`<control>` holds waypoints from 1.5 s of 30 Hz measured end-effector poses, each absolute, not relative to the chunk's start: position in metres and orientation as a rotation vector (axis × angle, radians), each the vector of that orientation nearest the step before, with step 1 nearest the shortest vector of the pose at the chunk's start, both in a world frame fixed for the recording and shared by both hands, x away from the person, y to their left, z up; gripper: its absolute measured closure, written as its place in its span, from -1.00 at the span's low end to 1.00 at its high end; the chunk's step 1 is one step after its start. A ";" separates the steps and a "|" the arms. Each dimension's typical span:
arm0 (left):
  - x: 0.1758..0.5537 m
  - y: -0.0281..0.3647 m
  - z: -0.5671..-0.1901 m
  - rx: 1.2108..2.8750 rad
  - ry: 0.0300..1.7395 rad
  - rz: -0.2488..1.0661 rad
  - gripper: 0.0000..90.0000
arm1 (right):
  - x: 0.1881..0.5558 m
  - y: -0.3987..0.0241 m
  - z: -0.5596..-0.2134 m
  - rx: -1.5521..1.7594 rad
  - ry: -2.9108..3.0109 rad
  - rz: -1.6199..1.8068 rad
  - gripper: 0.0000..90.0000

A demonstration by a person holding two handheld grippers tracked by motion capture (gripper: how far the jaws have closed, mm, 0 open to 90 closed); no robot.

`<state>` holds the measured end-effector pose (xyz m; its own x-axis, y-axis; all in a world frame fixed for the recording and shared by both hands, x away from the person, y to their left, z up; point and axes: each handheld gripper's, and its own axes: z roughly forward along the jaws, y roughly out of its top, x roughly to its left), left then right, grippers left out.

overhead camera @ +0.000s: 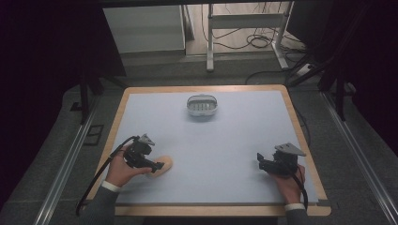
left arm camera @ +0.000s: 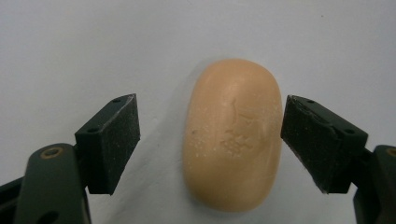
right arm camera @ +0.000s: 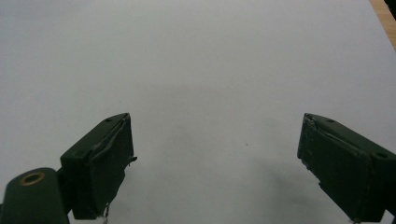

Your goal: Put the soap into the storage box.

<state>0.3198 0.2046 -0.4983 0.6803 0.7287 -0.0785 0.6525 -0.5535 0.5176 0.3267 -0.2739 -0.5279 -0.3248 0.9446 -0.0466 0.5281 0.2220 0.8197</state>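
My left tool [left arm camera: 210,140] straddles the soap [left arm camera: 233,135], jaws apart, ready to pinch; right tool [right arm camera: 215,158] idles open.

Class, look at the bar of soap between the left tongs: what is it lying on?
The soap lies flat on the pale blue mat. The patch directly beneath it is covered.

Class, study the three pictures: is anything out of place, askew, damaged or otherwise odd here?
Little stands out. The soap bar lies flat on the table between the open jaws of the left gripper, well apart from the soap dish. The pads of the right gripper look frayed at their edges.
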 end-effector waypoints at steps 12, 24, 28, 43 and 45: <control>0.317 0.192 -0.511 2.448 1.050 0.161 -0.55 | 0.327 -0.274 -0.528 1.355 1.943 0.974 -0.76; 0.316 0.188 -0.520 2.485 1.061 0.162 -0.33 | 0.327 -0.274 -0.528 1.357 1.939 0.966 -0.76; 0.316 0.189 -0.519 2.486 1.066 0.162 -0.29 | 0.327 -0.274 -0.528 1.360 1.938 0.963 -0.76; 0.324 0.192 -0.507 2.446 1.070 0.198 -0.28 | 0.327 -0.274 -0.528 1.371 1.933 0.962 -0.76; 0.326 0.191 -0.504 2.442 1.070 0.205 -0.28 | 0.327 -0.274 -0.528 1.373 1.933 0.963 -0.76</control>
<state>0.3262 0.1910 -0.5045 0.6857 0.7263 -0.0481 0.6574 -0.5896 0.4692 0.3274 -0.2742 -0.5281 -0.3067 0.9507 -0.0456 0.5364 0.2122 0.8168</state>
